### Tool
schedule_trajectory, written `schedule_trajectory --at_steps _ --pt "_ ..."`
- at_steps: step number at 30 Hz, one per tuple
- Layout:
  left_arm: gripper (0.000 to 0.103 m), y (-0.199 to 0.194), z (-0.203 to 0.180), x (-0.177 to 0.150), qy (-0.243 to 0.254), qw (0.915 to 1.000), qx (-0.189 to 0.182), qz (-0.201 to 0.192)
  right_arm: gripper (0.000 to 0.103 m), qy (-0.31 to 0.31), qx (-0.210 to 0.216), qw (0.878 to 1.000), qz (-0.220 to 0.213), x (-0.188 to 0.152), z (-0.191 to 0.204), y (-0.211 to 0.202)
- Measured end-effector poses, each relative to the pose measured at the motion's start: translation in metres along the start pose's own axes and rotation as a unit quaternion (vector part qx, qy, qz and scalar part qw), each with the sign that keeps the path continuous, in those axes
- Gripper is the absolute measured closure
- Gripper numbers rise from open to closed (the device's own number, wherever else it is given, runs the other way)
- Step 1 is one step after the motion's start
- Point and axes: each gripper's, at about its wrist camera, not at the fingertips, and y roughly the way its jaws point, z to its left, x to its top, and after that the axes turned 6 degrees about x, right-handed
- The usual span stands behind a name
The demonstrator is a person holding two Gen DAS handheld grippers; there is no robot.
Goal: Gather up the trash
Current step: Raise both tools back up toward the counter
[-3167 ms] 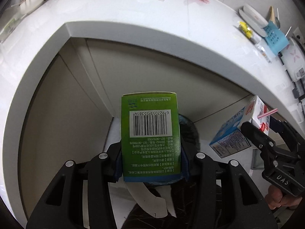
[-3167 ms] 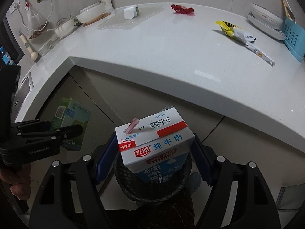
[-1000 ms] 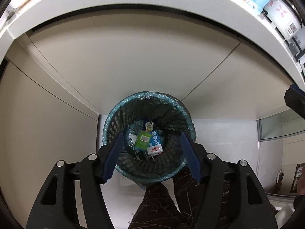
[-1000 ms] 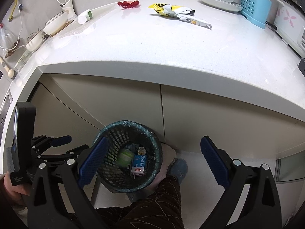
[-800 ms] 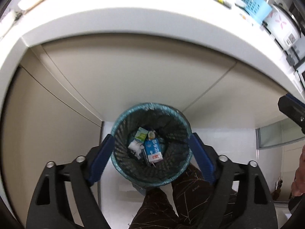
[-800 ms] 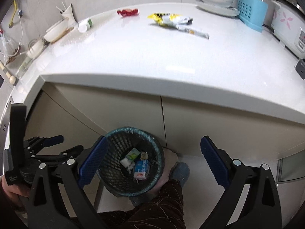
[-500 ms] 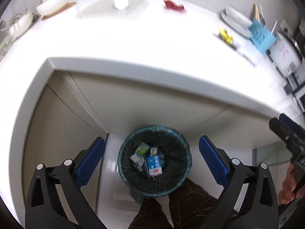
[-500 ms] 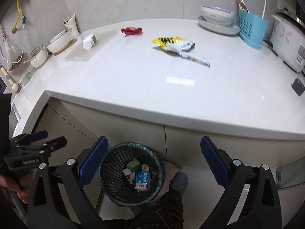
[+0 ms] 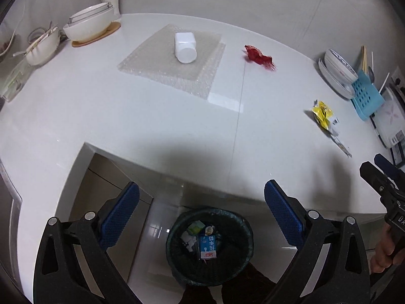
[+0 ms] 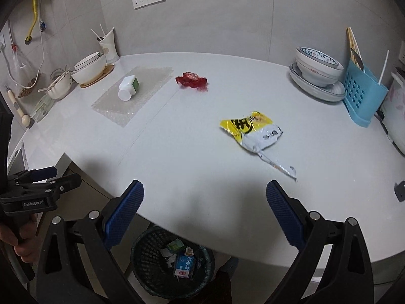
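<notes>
Left gripper (image 9: 201,211): jaws wide apart, nothing between them, held above the front edge of the counter (image 9: 152,116). Right gripper (image 10: 205,206): likewise spread and empty, over the same front edge further right.

Directly below both, on the floor under the counter's overhang, stands the mesh bin (image 10: 152,273). Inside it: a blue milk carton (image 10: 185,266), a green carton (image 10: 175,245) and some pale scraps. Judged: that portion of the collection is done.

Left on the counter: yellow-and-white snack wrapper (image 10: 255,133), mid-counter toward the right, nearest the right gripper; red crumpled wrapper (image 10: 191,80), toward the back; white bottle (image 9: 185,47) lying on its side on a bubble-wrap sheet (image 9: 174,62), back left. Whether the sheet counts as trash I cannot tell.

Estimate: roughly halfway; three or four pieces remain.
</notes>
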Motion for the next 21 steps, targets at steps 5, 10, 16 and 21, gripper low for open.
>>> schedule_trajectory --at_steps 5,10,16,21 --pt "0.006 0.010 0.009 0.036 -0.022 0.9997 0.015 0.001 0.010 -0.007 0.009 1.000 0.000 0.043 -0.006 0.023" --pt "0.006 0.022 0.014 0.069 -0.040 0.9990 0.020 0.001 0.010 -0.022 0.016 1.000 0.001 0.076 -0.010 0.045" --pt "0.006 0.040 0.014 0.108 -0.050 0.9984 0.027 0.001 0.010 -0.038 0.024 0.999 0.015 0.115 -0.010 0.081" --pt "0.006 0.062 0.013 0.141 -0.056 0.9978 0.036 0.006 0.010 -0.052 0.032 0.998 0.030 0.142 -0.011 0.115"
